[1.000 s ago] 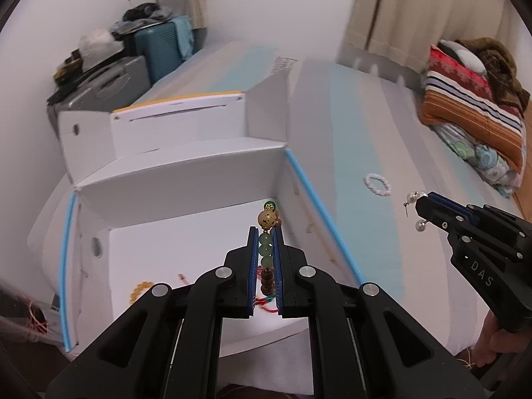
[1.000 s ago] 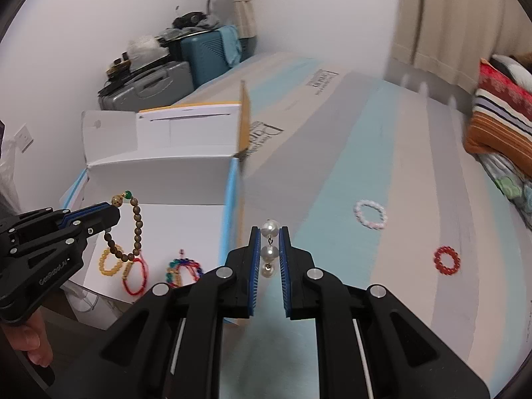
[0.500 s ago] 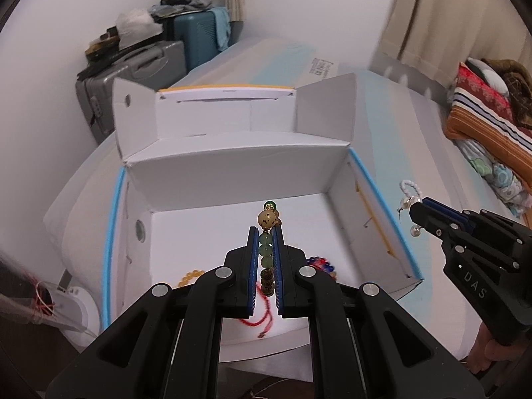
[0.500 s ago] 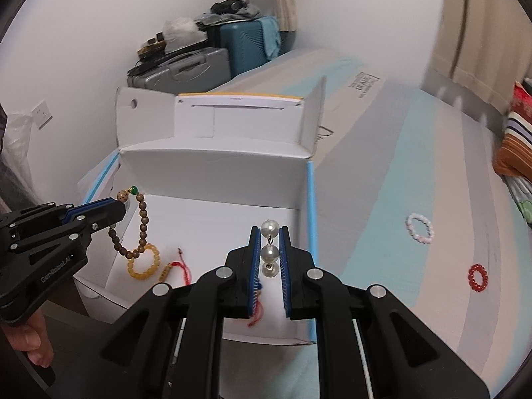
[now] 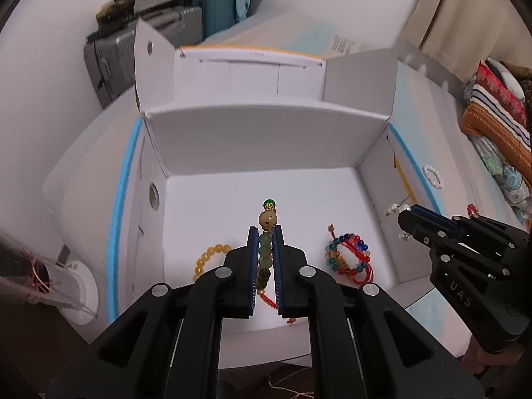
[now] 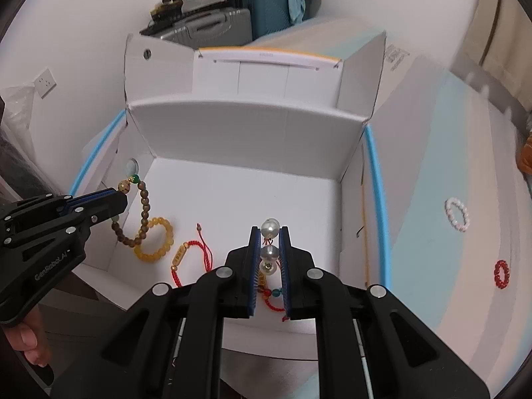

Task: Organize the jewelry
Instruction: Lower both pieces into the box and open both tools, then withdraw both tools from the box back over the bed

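Observation:
An open white box (image 5: 262,139) (image 6: 246,136) stands on the bed. My left gripper (image 5: 265,232) (image 6: 121,199) is shut on a brown and green bead bracelet (image 5: 267,232) (image 6: 143,206) and holds it above the box's left part. My right gripper (image 6: 269,236) (image 5: 407,212) is shut on a pearl earring (image 6: 269,242) (image 5: 395,208) over the box's right part. Inside lie a yellow bead bracelet (image 6: 154,241) (image 5: 207,259), a red cord bracelet (image 6: 189,254) and a multicolour bead bracelet (image 5: 349,254).
A white bead bracelet (image 6: 458,214) (image 5: 432,176) and a red bead bracelet (image 6: 501,273) lie on the striped bedcover right of the box. Suitcases (image 6: 232,20) stand behind the box by the wall. Pillows and folded bedding (image 5: 498,113) sit far right.
Both grippers have moved left and forward, from beside the box to over its inside, each still holding its piece. More of the box floor and its bracelets now show.

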Available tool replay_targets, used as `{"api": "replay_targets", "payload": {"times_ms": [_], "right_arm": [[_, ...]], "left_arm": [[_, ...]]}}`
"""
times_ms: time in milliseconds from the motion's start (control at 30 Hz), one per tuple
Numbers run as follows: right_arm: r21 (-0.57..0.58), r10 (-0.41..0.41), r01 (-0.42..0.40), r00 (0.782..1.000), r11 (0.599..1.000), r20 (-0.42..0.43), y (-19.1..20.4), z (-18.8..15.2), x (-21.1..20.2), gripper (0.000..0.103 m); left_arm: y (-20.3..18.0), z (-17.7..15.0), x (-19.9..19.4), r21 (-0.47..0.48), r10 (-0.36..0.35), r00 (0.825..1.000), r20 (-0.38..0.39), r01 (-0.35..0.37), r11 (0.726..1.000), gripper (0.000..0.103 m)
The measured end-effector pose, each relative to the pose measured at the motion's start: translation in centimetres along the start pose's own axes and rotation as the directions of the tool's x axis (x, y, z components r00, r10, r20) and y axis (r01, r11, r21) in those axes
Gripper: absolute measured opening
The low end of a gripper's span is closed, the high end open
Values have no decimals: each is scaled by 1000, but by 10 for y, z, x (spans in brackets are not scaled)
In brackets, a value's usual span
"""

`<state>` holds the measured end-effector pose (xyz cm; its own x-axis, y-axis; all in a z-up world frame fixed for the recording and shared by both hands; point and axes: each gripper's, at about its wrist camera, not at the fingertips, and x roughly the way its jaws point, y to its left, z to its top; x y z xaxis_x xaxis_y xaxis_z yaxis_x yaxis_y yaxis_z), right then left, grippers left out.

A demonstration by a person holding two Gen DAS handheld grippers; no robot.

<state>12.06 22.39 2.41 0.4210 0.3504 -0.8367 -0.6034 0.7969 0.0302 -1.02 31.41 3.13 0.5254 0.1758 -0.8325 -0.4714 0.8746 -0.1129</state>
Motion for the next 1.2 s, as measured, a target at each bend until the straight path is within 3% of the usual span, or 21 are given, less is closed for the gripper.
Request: {"api": "replay_targets", "payload": {"times_ms": [267, 733, 800, 833, 900, 967, 1033, 1133, 1200], "right_arm": [[15, 6, -5, 997, 1000, -73, 5, -7, 21, 11], [12, -8, 9, 995, 1000, -96, 23, -7, 31, 12], [15, -10, 12, 996, 1000, -93, 23, -6, 29, 19], [18, -11, 13, 996, 1000, -86, 22, -6, 28, 29], [26, -13, 15, 998, 1000, -68, 20, -5, 23, 41], [26, -20, 21, 999, 999, -48, 19, -4, 16, 43], [28, -27, 28, 999, 999, -25, 16, -3, 9, 60], [29, -46, 46, 999, 999, 9, 11, -1, -3, 70], [32, -57, 56, 998, 998, 29, 5, -1, -10, 77]], "left_arm": [[6, -9, 18, 13, 11, 998, -61, -10, 1000, 8], [23, -14, 30, 10, 58, 993, -102, -57, 998, 10], [25, -13, 28, 4, 64, 993, -96, -64, 998, 11], [26, -13, 26, 2, 68, 994, -90, -68, 998, 13], [27, -11, 23, 0, 72, 994, -77, -73, 997, 26], [26, -9, 18, -4, 83, 995, -58, -83, 997, 38], [25, -7, 14, -6, 96, 994, -43, -97, 995, 51], [18, -4, 6, -4, 110, 994, -8, -110, 994, 62], [14, -2, 2, -6, 112, 994, 11, -112, 994, 75]]}}
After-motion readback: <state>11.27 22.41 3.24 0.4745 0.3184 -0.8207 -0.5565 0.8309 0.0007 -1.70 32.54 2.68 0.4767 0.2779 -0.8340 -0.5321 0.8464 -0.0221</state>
